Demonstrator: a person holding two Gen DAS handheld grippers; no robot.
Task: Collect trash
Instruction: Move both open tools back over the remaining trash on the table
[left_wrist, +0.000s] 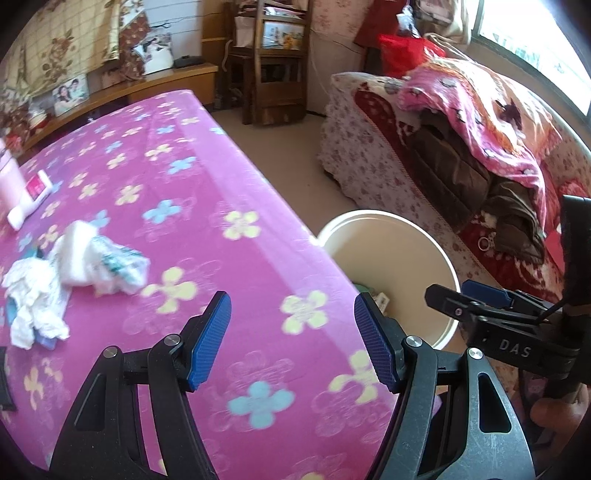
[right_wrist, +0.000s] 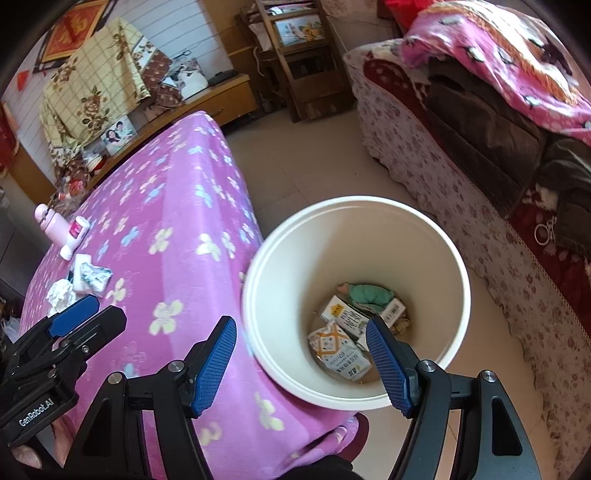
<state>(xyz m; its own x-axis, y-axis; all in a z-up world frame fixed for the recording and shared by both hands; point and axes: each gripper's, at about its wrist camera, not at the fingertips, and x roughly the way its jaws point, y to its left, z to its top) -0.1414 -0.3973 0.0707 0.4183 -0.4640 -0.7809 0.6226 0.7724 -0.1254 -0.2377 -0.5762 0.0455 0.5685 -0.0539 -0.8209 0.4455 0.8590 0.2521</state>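
Crumpled white tissue (left_wrist: 33, 302) and a white-and-teal wrapper (left_wrist: 107, 264) lie on the pink flowered tablecloth (left_wrist: 207, 177), to the left of and beyond my left gripper (left_wrist: 290, 306). That gripper hovers open and empty near the table's edge. The white bin (right_wrist: 258, 258) stands on the floor against the table and holds cartons (right_wrist: 340, 347) and a green wad (right_wrist: 369, 293). My right gripper (right_wrist: 301, 328) is open and empty over the bin's near rim. The tissue (right_wrist: 61, 293) and wrapper (right_wrist: 92, 275) lie far left in the right wrist view, just beyond the left gripper (right_wrist: 94, 314).
A pink bottle (right_wrist: 51, 221) and a white tube with a pink label (right_wrist: 75, 236) lie past the trash. A sofa with a floral cover (right_wrist: 461, 221), piled with blankets and clothes, runs along the right, leaving bare floor (right_wrist: 314, 158) between it and the table. Wooden shelves (left_wrist: 277, 74) stand at the back.
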